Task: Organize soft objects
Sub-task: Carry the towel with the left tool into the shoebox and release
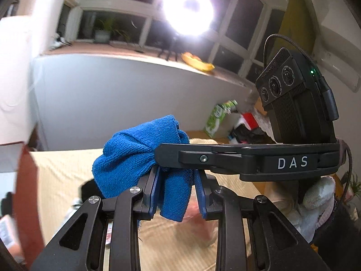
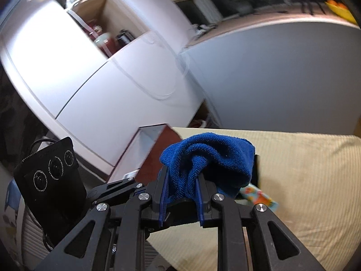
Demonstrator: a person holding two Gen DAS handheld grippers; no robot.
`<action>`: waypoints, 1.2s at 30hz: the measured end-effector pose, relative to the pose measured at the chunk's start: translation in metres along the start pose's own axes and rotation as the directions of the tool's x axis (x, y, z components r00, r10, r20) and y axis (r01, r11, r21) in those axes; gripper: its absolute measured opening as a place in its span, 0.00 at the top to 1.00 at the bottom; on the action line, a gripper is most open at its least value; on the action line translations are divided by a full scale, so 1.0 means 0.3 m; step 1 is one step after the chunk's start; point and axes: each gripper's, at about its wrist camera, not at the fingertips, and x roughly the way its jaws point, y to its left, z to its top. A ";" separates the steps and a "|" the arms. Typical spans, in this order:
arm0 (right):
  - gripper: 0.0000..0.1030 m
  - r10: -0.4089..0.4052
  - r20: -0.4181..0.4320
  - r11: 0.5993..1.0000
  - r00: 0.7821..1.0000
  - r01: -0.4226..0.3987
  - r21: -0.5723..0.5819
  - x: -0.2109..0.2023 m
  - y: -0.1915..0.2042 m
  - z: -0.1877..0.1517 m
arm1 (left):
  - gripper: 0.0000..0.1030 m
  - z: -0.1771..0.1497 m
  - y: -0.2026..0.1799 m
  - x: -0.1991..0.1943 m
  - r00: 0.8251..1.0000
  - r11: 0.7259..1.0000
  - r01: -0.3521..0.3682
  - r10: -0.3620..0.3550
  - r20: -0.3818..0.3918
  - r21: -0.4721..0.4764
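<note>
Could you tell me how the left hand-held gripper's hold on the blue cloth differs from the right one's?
In the left hand-held gripper the blue cloth hangs down between the jaws; in the right hand-held gripper it bunches over the fingertips. The left jaws stand slightly wider than the right. Both are shut on the same cloth, above the beige bedcover.

A home bedroom is showing here: a bed is lying under a beige ribbed cover, white wardrobe doors are standing beside an open shelf niche holding jars, and potted plants are sitting on the far windowsill.
</note>
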 end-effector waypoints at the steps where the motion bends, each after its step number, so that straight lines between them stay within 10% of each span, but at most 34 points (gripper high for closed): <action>1: 0.82 0.007 -0.002 1.000 1.000 -0.007 -0.015 0.019 0.037 0.009 | 0.75 0.000 0.020 -0.035 1.000 1.000 -0.014 0.014 0.016 -0.004; 19: 0.82 0.123 -0.115 0.970 0.986 -0.144 -0.197 0.544 0.498 0.154 | 0.75 -0.010 0.475 -0.355 0.956 0.952 -0.255 0.275 0.104 -0.172; 36: 0.80 0.071 -0.234 0.977 0.970 -0.115 -0.180 0.975 0.507 0.222 | 0.74 -0.039 0.833 -0.253 0.917 0.868 -0.391 0.395 -0.052 -0.304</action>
